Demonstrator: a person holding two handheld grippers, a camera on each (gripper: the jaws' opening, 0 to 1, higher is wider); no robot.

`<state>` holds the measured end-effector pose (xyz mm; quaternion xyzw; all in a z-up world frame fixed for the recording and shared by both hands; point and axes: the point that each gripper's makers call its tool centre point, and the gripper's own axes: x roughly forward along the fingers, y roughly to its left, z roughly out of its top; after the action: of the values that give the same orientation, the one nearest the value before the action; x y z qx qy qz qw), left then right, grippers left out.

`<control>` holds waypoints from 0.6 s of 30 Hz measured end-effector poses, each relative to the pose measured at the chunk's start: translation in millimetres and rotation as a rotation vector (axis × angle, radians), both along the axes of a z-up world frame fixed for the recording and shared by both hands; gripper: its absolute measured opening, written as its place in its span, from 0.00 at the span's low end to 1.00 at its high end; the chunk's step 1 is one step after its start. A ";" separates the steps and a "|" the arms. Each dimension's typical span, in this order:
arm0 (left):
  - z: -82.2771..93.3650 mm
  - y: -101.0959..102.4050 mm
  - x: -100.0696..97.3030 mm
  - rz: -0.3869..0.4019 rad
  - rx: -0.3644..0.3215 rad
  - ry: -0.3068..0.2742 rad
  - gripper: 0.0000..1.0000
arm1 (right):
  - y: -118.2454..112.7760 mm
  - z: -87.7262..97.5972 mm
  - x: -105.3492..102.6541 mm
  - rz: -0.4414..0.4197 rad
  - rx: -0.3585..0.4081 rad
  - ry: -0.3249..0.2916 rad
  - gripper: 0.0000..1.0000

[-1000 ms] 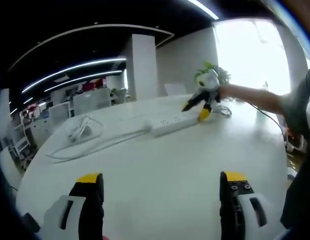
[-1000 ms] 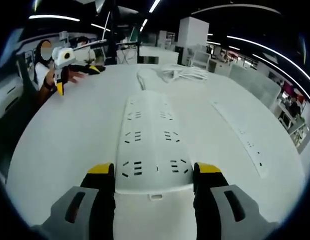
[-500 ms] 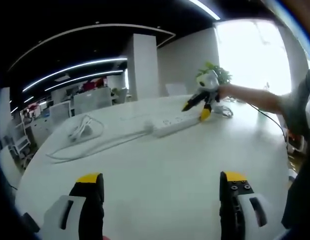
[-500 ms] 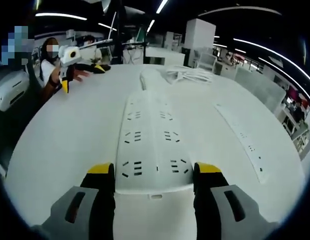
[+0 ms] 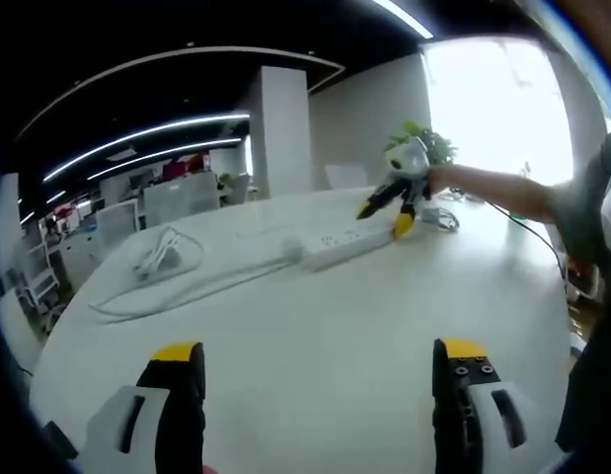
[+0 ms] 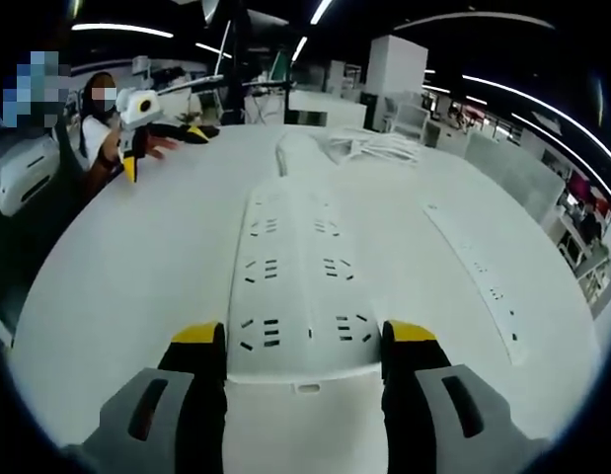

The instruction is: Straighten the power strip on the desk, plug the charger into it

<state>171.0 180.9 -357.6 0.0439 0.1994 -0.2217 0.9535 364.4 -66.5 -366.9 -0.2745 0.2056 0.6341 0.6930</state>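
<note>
The left gripper hovers with jaws wide apart above the near edge of the desk, while the right gripper touches the power strip near the far edge.

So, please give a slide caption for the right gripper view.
Right gripper clamps the near end of the white multi-socket power strip on the white desk.

A blown-out window floods the glossy white tabletop with daylight; ceiling light strips streak overhead, and fisheye curvature softens the edges.
</note>
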 end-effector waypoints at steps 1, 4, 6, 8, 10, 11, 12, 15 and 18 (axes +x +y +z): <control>0.0 0.0 0.1 0.000 0.000 0.000 0.99 | 0.3 0.1 -0.3 0.000 0.002 0.000 0.63; 0.6 -0.2 0.5 -0.003 0.000 -0.003 0.98 | 0.7 0.0 -0.9 -0.001 0.004 0.000 0.63; 1.1 0.2 0.5 -0.004 0.001 -0.004 0.98 | 0.7 -0.1 -0.8 -0.002 0.004 -0.001 0.63; 1.5 0.6 0.4 -0.002 -0.001 -0.005 0.98 | 0.6 0.0 -0.3 -0.001 0.006 -0.001 0.63; 1.5 1.3 0.1 -0.001 -0.002 -0.005 0.98 | 0.3 0.1 0.5 -0.002 0.006 -0.001 0.63; 1.2 1.6 -0.1 0.000 -0.002 -0.005 0.98 | 0.3 0.1 0.7 -0.002 0.006 -0.001 0.63; 0.9 1.7 -0.3 0.000 -0.001 -0.004 0.98 | 0.3 0.1 0.6 -0.001 0.005 -0.001 0.63; 0.5 1.7 -1.5 -0.002 -0.003 -0.003 0.98 | 0.5 -0.1 0.5 -0.001 0.002 -0.003 0.63; 0.5 3.1 -2.2 0.001 -0.003 -0.004 0.98 | 0.5 0.1 0.6 -0.001 0.005 -0.003 0.63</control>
<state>168.8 184.0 -357.1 0.0428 0.1973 -0.2212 0.9541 365.1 -66.0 -366.8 -0.2738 0.2030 0.6339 0.6943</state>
